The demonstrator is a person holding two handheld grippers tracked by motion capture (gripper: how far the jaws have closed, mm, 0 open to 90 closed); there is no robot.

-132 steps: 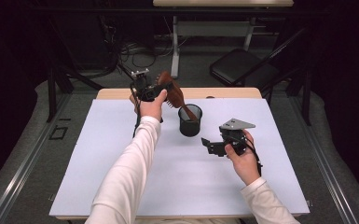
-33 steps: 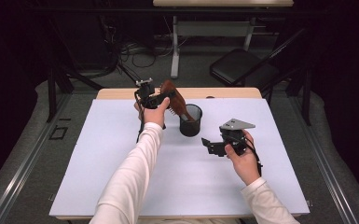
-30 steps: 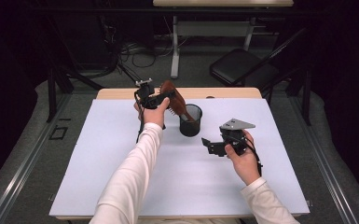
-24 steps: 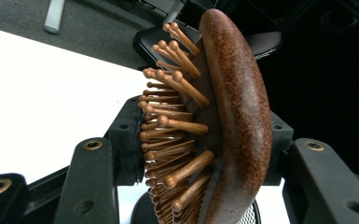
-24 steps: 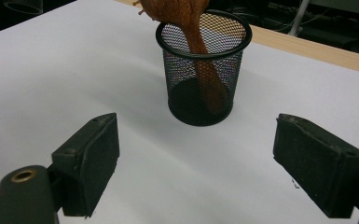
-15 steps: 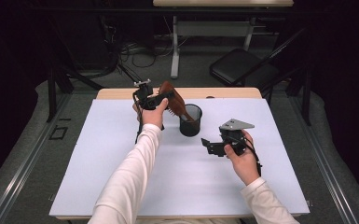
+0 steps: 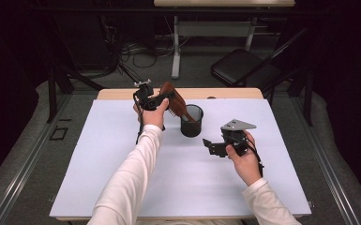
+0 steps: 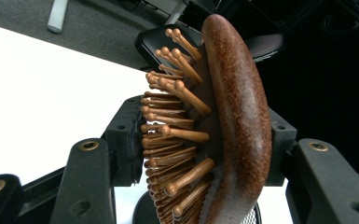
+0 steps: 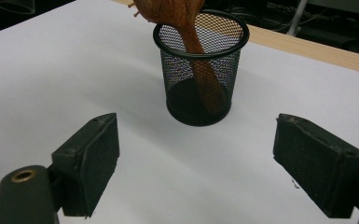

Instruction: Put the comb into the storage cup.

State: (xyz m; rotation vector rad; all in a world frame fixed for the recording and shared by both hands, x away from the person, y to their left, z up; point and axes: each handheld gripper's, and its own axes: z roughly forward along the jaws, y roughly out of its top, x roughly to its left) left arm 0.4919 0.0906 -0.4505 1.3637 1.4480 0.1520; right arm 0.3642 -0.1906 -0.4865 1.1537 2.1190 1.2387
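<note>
A brown wooden hairbrush (image 7: 174,101) stands tilted, with its handle (image 9: 200,79) down inside a black mesh cup (image 7: 191,123) at the back middle of the white table cover. My left gripper (image 7: 165,99) is shut on the brush head (image 8: 238,116). One pad meets the bristle tips and the other presses on the smooth back. My right gripper (image 7: 209,146) hovers to the right of the cup and a little nearer the person. Its jaws are open and point at the cup (image 9: 179,79), with nothing between them (image 9: 205,163).
The white cover (image 7: 98,164) lies over a wooden table whose bare edge (image 7: 122,93) shows at the back. A dark chair (image 7: 244,70) and desk legs stand behind the table on the floor.
The brush head has tipped slightly in my left gripper, with its handle staying in the cup. The right gripper has kept still.
</note>
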